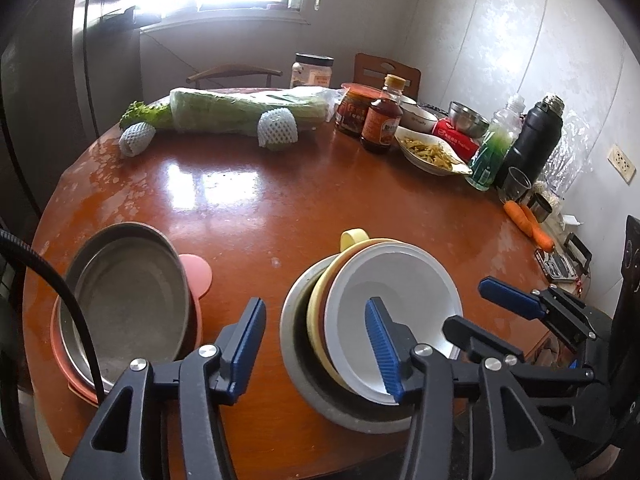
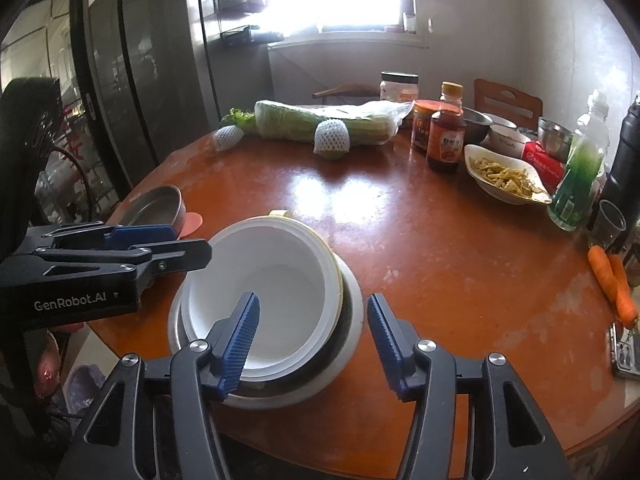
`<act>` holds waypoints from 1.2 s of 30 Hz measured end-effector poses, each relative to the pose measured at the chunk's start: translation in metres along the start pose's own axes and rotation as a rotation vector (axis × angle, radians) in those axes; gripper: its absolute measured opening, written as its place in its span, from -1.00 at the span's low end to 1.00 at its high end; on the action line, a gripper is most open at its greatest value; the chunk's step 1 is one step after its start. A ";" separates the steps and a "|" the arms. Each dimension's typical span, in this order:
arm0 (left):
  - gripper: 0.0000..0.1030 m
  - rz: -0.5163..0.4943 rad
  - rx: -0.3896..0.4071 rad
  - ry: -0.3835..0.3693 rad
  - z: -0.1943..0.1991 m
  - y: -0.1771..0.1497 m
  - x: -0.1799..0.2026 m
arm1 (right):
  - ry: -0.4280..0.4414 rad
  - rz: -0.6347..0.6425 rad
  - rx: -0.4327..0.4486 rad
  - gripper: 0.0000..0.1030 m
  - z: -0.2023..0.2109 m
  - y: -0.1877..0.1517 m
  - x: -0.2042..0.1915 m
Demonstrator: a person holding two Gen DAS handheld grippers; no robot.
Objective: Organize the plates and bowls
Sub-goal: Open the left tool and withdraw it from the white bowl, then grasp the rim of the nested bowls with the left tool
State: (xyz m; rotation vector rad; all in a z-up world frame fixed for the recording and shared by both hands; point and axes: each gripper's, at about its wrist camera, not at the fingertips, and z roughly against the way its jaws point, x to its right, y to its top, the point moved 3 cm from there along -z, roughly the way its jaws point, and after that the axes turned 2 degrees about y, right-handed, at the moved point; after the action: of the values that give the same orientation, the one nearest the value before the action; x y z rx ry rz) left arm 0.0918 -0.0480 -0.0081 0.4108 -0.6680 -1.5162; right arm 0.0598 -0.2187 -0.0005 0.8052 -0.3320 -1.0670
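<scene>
Bowls (image 1: 372,320) nested near the bench (image 1: 260,208) front edge, white one on top, left gripper (image 1: 316,344) spread wide above, steel pan (image 1: 124,296) left on a pink plate; right gripper (image 2: 314,340) spread too, one finger (image 2: 240,336) over the white bowl (image 2: 272,292).

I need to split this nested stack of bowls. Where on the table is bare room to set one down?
The widest bare patch is mid-table, bordered by the bowl stack, the wrapped cabbage and the sauce bottle. A narrower gap lies between the stack and the steel pan. The far right, from the food dish to the carrots, is crowded.
</scene>
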 end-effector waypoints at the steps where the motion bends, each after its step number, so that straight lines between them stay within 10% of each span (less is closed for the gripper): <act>1: 0.04 0.001 -0.003 0.002 -0.001 -0.001 -0.001 | -0.001 -0.001 0.000 0.14 0.000 0.000 0.000; 36: 0.28 -0.013 -0.114 0.010 -0.033 -0.027 0.004 | -0.019 -0.070 -0.063 0.33 -0.021 -0.020 0.014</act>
State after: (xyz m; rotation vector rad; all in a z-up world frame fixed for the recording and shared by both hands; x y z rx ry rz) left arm 0.0915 -0.0586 -0.0496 0.3358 -0.5690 -1.5558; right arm 0.0659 -0.2265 -0.0310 0.7552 -0.2865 -1.1458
